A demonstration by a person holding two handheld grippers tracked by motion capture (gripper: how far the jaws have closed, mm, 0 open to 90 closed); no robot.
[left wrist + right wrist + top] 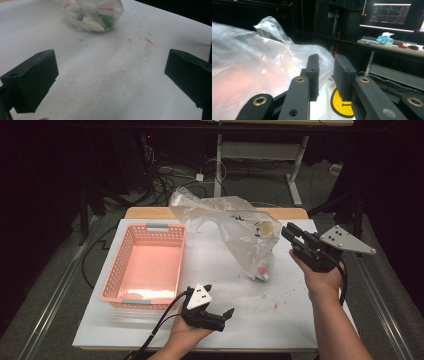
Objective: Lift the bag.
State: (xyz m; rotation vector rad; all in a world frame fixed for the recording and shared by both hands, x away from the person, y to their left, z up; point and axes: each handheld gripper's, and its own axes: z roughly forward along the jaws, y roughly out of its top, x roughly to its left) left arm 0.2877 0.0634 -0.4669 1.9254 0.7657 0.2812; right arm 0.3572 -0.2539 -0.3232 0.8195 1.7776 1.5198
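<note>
A crumpled clear plastic bag (240, 227) lies on the white board (235, 320), right of centre, with small tubes and packets (262, 270) bunched at its lower end. My right gripper (286, 232) is raised at the bag's right edge, with a narrow open gap between its jaws and nothing pressed in it. In the right gripper view the bag (249, 62) and a yellow smiley print (339, 105) lie just past the right gripper (325, 60). My left gripper (219, 300) rests low at the front edge, jaws wide open and empty. Ahead of the left gripper (110, 75) sits the bag's filled end (92, 17).
A pink slotted basket (125, 250) stands empty on the board's left half. Reddish smears (275, 306) mark the board near the bag. Cables and table legs sit on the floor behind. A desk with a lit monitor (390, 13) stands farther off.
</note>
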